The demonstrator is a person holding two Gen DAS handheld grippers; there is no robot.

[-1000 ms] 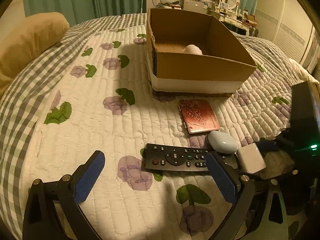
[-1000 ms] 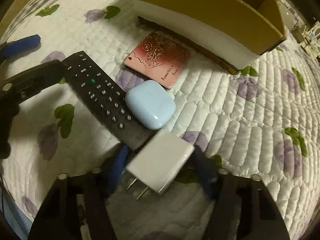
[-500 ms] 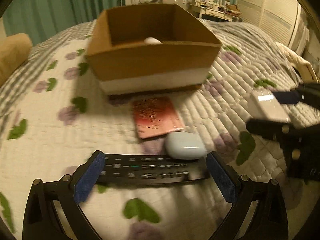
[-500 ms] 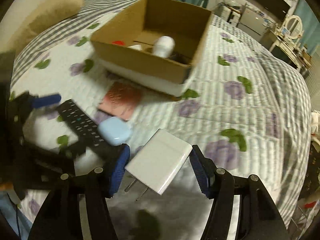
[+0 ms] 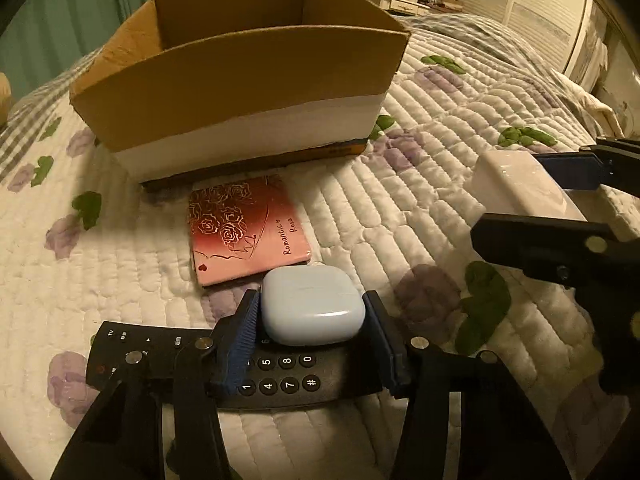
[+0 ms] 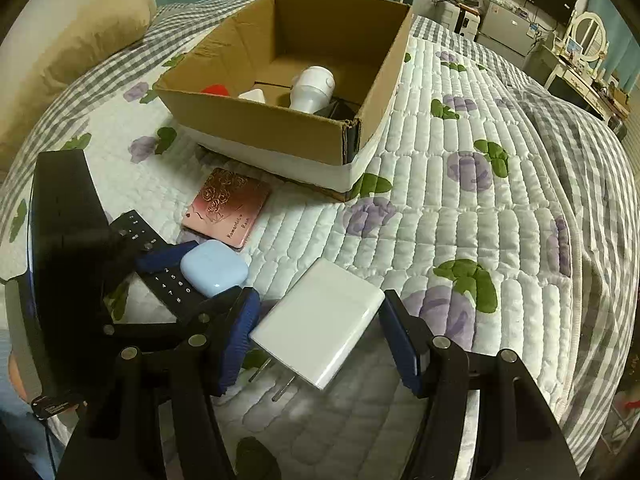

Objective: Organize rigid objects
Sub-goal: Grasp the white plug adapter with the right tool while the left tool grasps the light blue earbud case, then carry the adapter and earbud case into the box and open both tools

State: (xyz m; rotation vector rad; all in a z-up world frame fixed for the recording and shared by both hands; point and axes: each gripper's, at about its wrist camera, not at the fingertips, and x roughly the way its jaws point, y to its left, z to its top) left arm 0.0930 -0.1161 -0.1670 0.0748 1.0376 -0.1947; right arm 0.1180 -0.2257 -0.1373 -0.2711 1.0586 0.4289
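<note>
My left gripper point(image 5: 310, 316) is shut on a pale blue earbud case point(image 5: 312, 306), which rests on the black remote point(image 5: 276, 380) on the bed. My right gripper point(image 6: 320, 328) is shut on a white charger plug point(image 6: 320, 326) and holds it above the quilt; the charger also shows at the right of the left wrist view point(image 5: 516, 190). A pink rose-patterned booklet point(image 5: 246, 234) lies between the case and the open cardboard box point(image 5: 240, 92). In the right wrist view the box point(image 6: 288, 128) holds a white bulb-like object point(image 6: 312, 88), a red item and a white item.
The quilted bedspread point(image 6: 480, 220) stretches to the right. A tan pillow point(image 6: 80, 52) lies at the back left. Furniture and a mirror point(image 6: 588, 36) stand behind the bed.
My left gripper moved forward and closed on the earbud case. My right gripper lifted the charger off the bed and drew back to the right.
</note>
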